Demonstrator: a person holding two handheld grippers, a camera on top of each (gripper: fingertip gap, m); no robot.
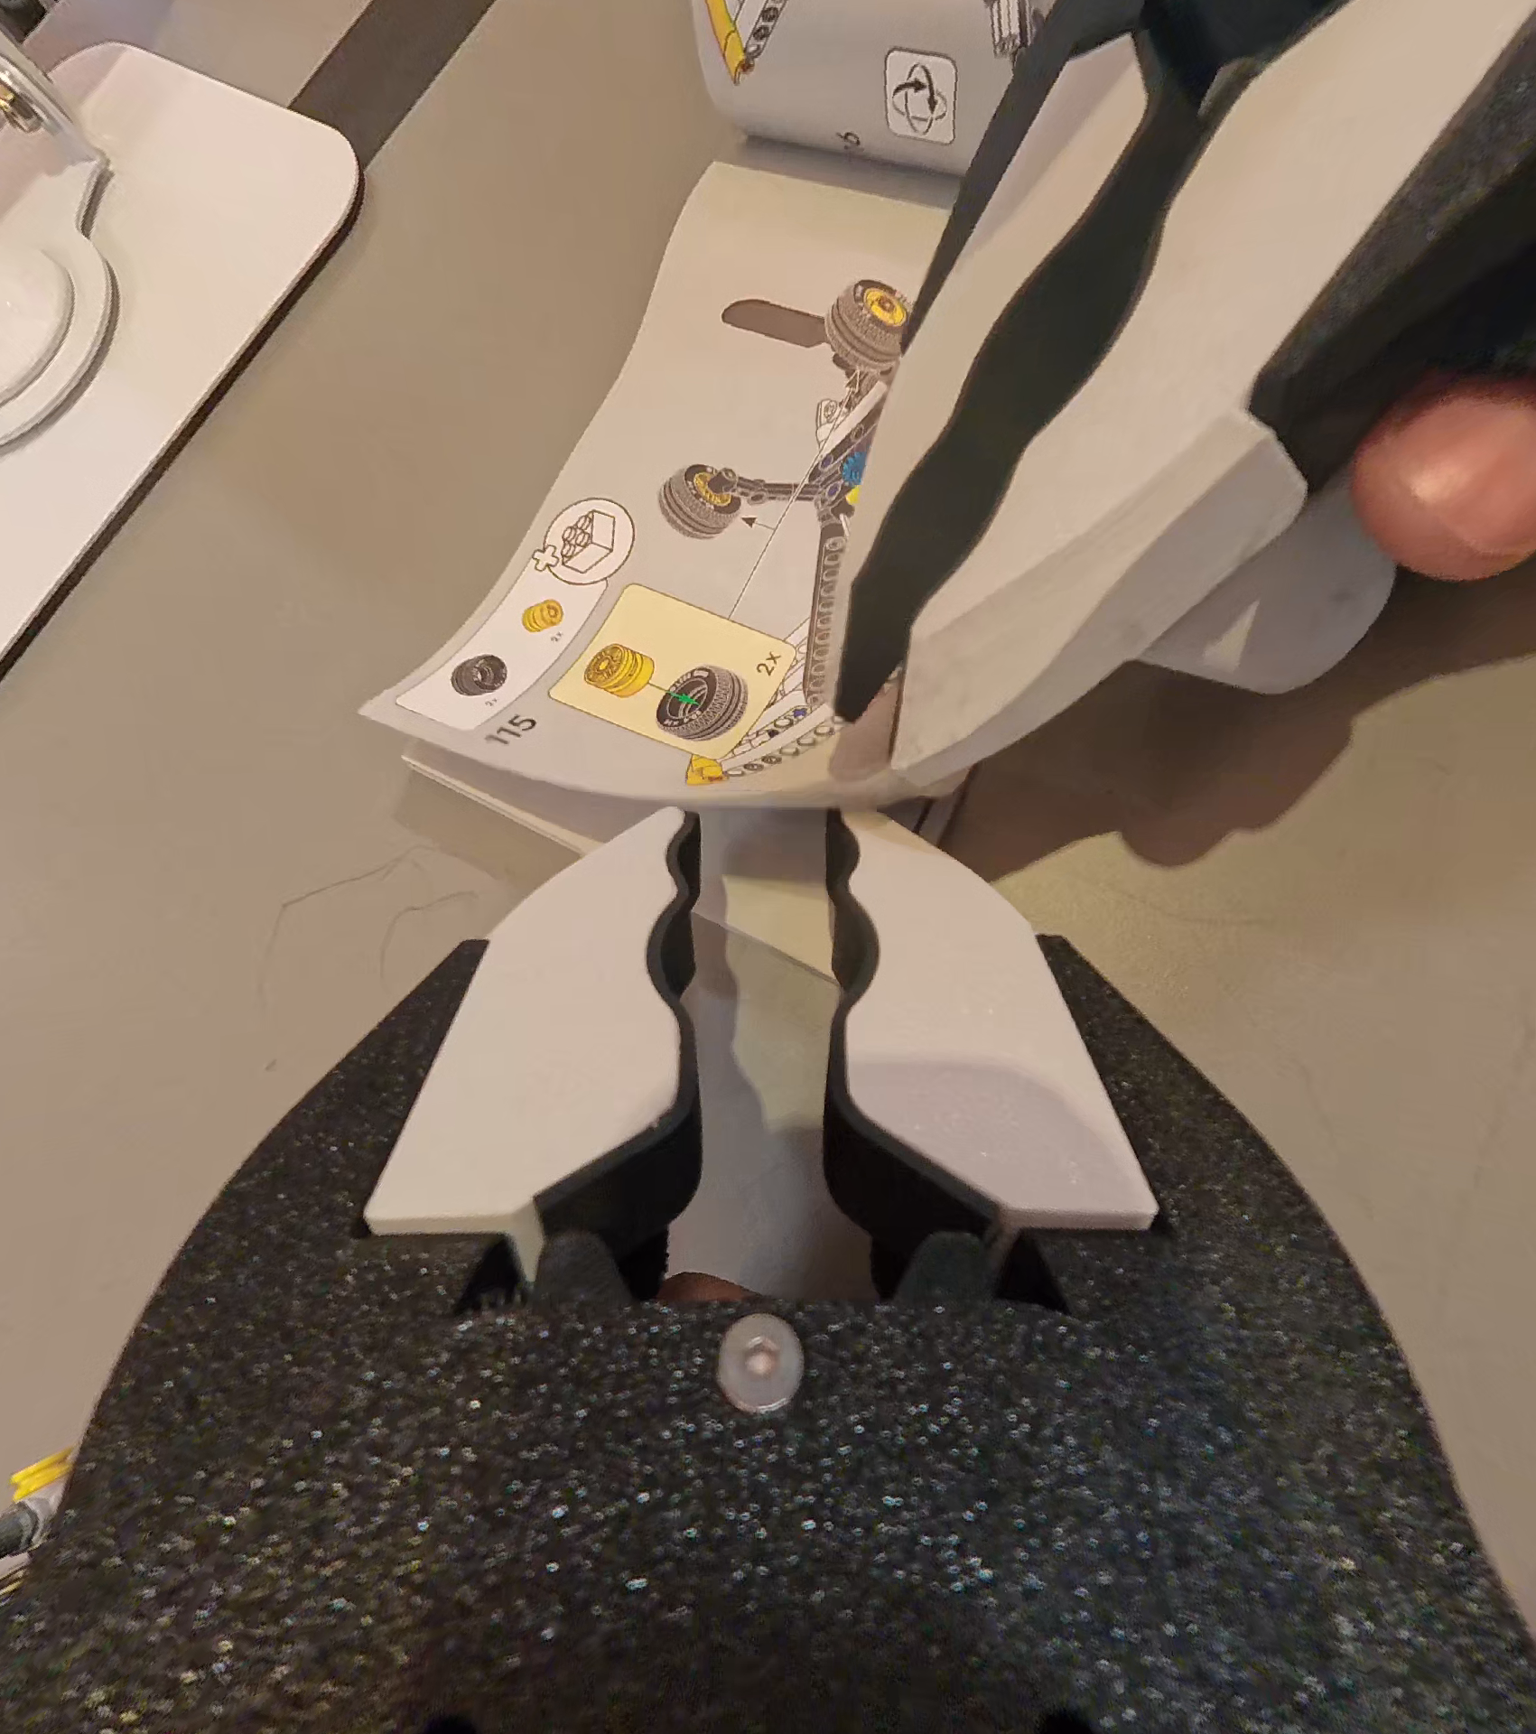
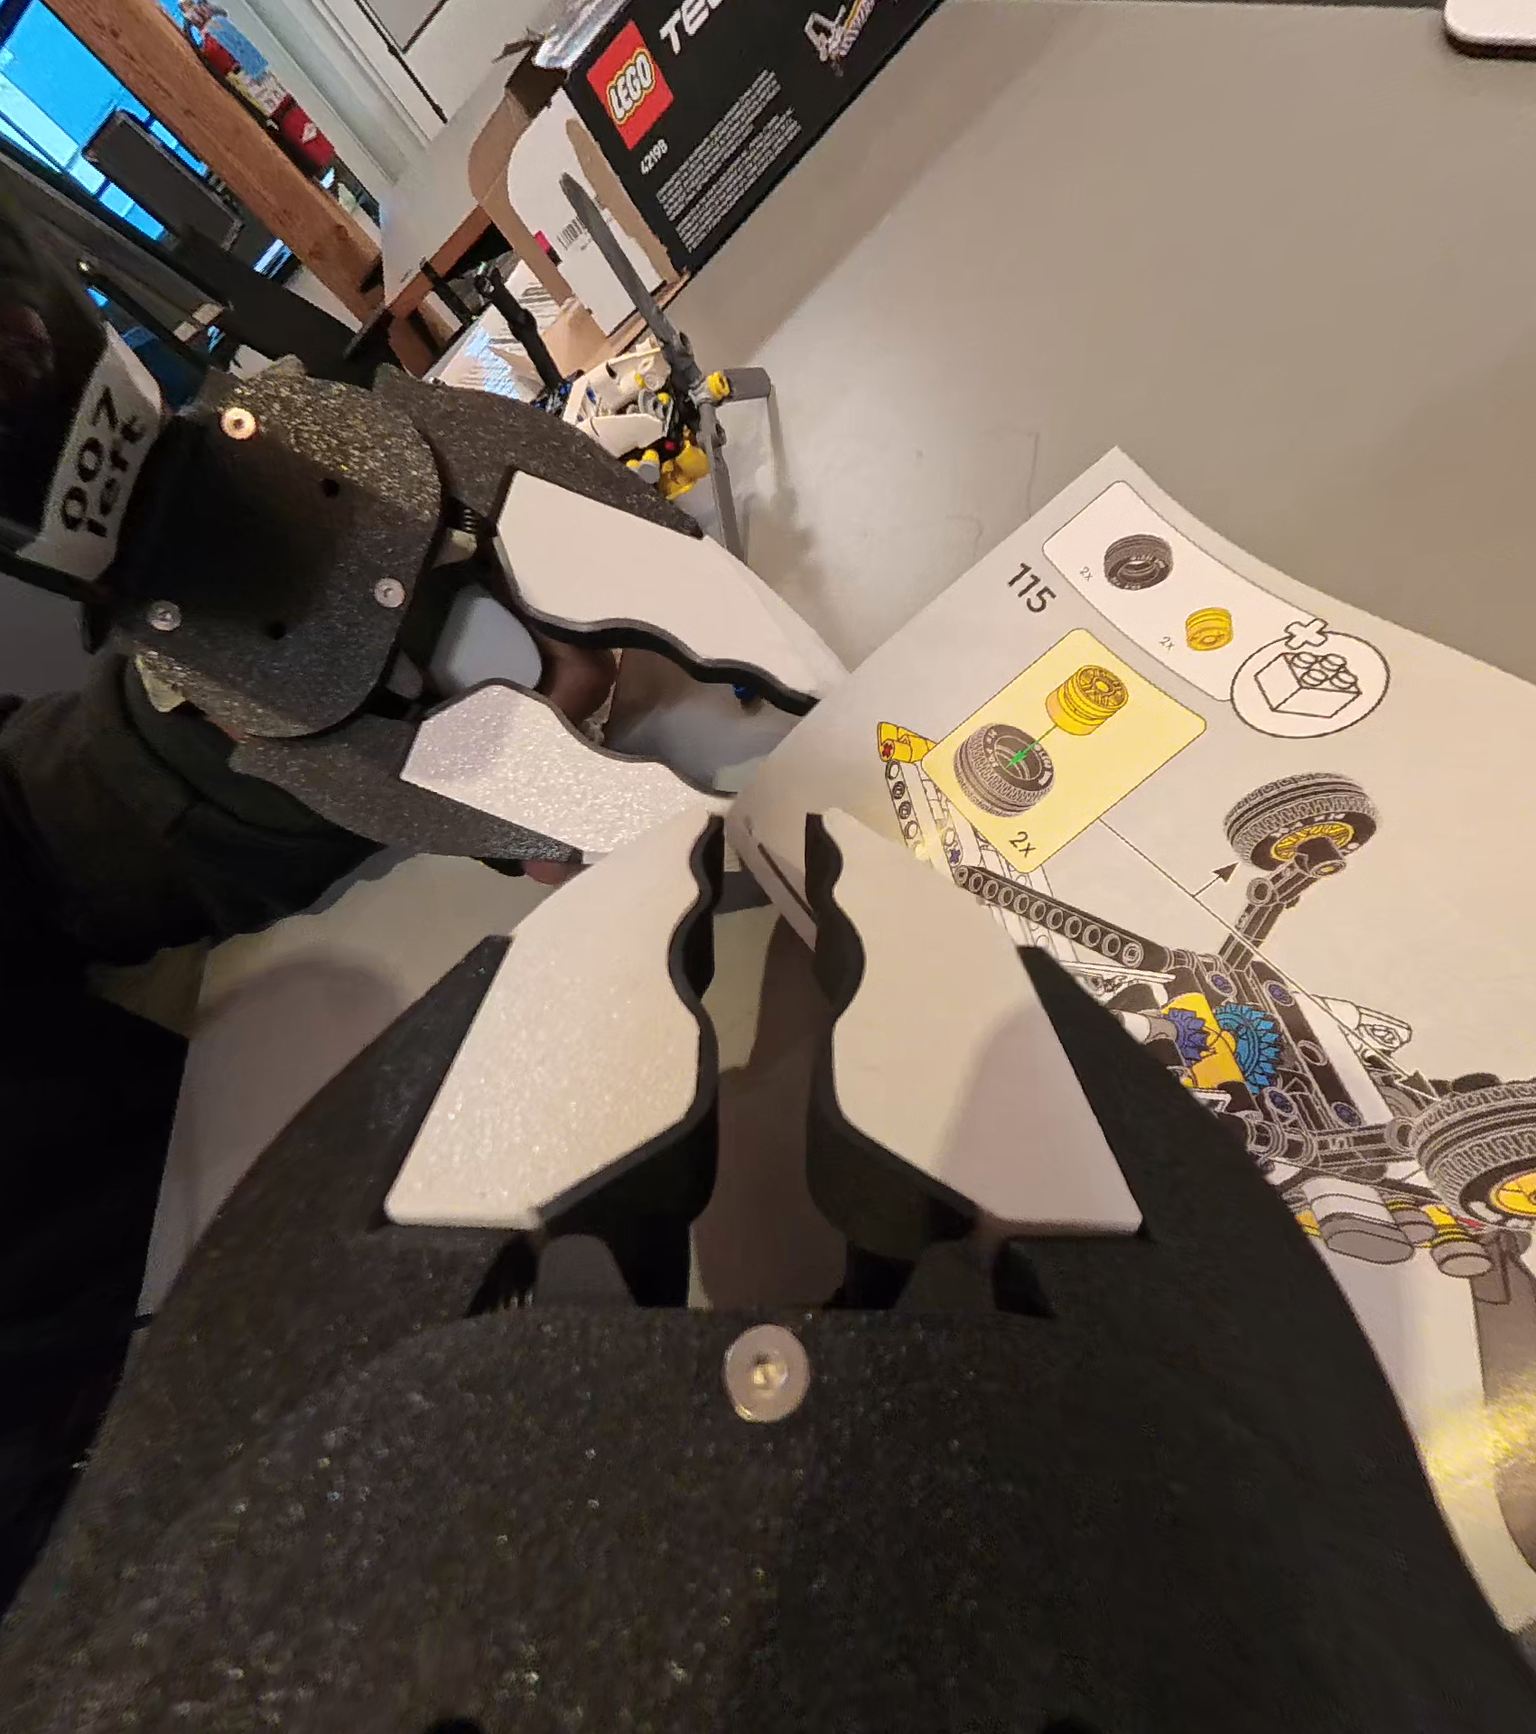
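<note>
Grey table [image 1: 182, 751] — booklet [image 1: 651, 563], box [image 2: 745, 122]

Both grippers have that grainy, sparkly black plastic body, rough like coarse 3D print, with a shiny metal screw [image 1: 759, 1362] set in the left gripper [image 1: 762, 826]. The fingers [image 1: 614, 985] are matt pale grey plastic, faintly textured, lined with smooth black rubbery pads. The instruction booklet [image 2: 1308, 844] is thin paper with a slight sheen, its lifted page bending softly and catching yellowish glare low in the right wrist view. The table [image 1: 135, 891] looks matt grey-beige and smooth. The white stand base [image 1: 210, 281] looks smooth satin. The box [image 2: 726, 122] is printed cardboard, a bit glossy.
</note>
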